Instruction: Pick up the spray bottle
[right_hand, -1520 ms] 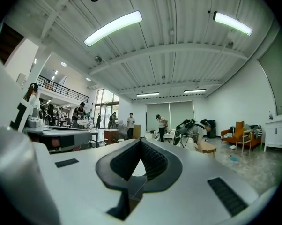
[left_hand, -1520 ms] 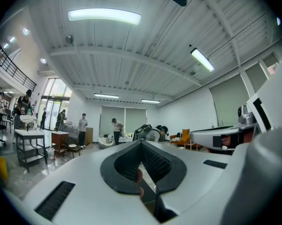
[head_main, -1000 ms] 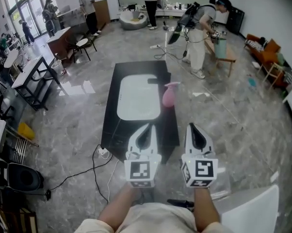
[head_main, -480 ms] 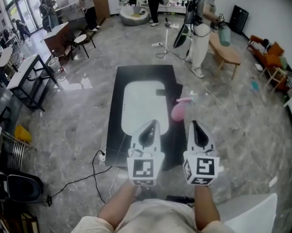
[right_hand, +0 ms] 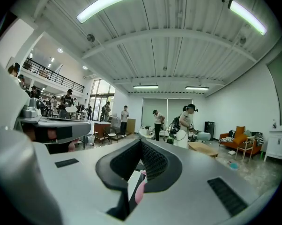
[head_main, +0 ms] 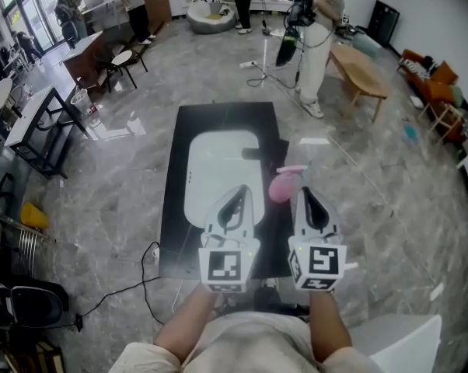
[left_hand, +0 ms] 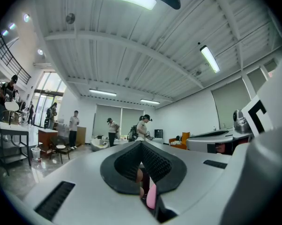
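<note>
Left tongs (head_main: 235, 198) and right tongs (head_main: 305, 196) are drawing nearer the black worktop (head_main: 218, 115), both clenched and empty. The pink spray bottle (head_main: 282, 185) is standing at the worktop's right edge just ahead, so tongs arriving unopened are risking knocking it off.

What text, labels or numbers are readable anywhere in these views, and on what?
No readable text in any view.
The marker cubes on the left gripper and right gripper: black-and-white square patterns, not letters or digits.
The pink spray bottle: too small and blurred to tell whether it carries a label.
</note>
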Available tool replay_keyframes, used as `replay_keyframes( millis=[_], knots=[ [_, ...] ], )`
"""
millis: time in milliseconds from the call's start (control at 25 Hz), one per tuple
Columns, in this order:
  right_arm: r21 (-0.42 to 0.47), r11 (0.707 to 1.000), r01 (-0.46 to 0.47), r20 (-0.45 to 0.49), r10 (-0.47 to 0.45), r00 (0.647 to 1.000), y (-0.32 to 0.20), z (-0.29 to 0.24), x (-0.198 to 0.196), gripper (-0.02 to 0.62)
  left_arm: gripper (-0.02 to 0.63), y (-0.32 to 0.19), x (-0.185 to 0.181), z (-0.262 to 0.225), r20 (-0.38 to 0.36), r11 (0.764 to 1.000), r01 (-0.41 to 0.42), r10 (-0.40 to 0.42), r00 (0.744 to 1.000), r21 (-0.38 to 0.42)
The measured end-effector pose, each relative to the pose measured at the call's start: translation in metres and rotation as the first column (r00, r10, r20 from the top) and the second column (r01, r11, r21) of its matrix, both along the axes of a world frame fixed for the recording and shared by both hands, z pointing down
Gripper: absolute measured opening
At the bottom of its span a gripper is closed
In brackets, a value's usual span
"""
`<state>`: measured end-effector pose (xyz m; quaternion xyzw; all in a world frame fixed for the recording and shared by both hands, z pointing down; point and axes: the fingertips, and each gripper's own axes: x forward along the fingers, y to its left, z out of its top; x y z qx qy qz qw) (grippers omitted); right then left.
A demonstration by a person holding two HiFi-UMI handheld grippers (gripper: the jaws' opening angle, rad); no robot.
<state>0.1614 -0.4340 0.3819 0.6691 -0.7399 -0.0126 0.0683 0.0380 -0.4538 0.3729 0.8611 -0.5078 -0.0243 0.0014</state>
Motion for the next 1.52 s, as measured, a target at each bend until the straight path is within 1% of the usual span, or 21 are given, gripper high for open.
replay_keyframes(
  millis=[240,520,800,880,1040,1160,1320,1400,1520],
  knots=[
    [-0.025,0.999,0.021,0.003,-0.021,1.0,-0.023,0.012,0.016,0.005,0.002,-0.02,0.015,0.01,0.027,1.0,0.027,-0.027,0.999,-0.009],
    [-0.066,0.998,0.024,-0.006,-0.024,1.0,-0.043,0.033,0.023,0.005,0.002,-0.033,0.023,0.008,0.0,0.999,0.048,-0.048,0.999,-0.019],
    [-0.159,0.986,0.041,-0.006,-0.043,0.999,-0.063,0.082,0.018,0.011,0.002,-0.041,0.024,0.011,0.018,0.997,0.063,-0.063,0.998,-0.031],
    [-0.189,0.981,0.048,-0.002,-0.049,0.999,-0.067,0.095,0.017,0.038,0.002,-0.042,0.024,0.012,0.018,0.997,0.069,-0.069,0.997,-0.034],
    [-0.237,0.97,0.053,-0.001,-0.055,0.998,-0.077,0.121,0.016,0.06,0.002,-0.046,0.023,0.015,0.03,0.996,0.079,-0.078,0.996,-0.034],
    [-0.277,0.959,0.061,0.003,-0.063,0.998,-0.084,0.139,0.014,0.09,0.002,-0.046,0.022,0.019,0.041,0.995,0.089,-0.088,0.995,-0.043],
    [-0.307,0.95,0.062,0.016,-0.06,0.998,-0.092,0.155,0.012,0.13,0.002,-0.048,0.022,0.025,0.058,0.994,0.098,-0.095,0.994,-0.051],
    [-0.315,0.947,0.063,0.025,-0.058,0.998,-0.096,0.16,0.012,0.166,0.002,-0.05,0.023,0.028,0.066,0.993,0.102,-0.099,0.993,-0.053],
    [-0.328,0.942,0.067,0.033,-0.059,0.998,-0.104,0.168,0.014,0.189,0.002,-0.055,0.023,0.031,0.074,0.992,0.112,-0.108,0.991,-0.053]
  ],
)
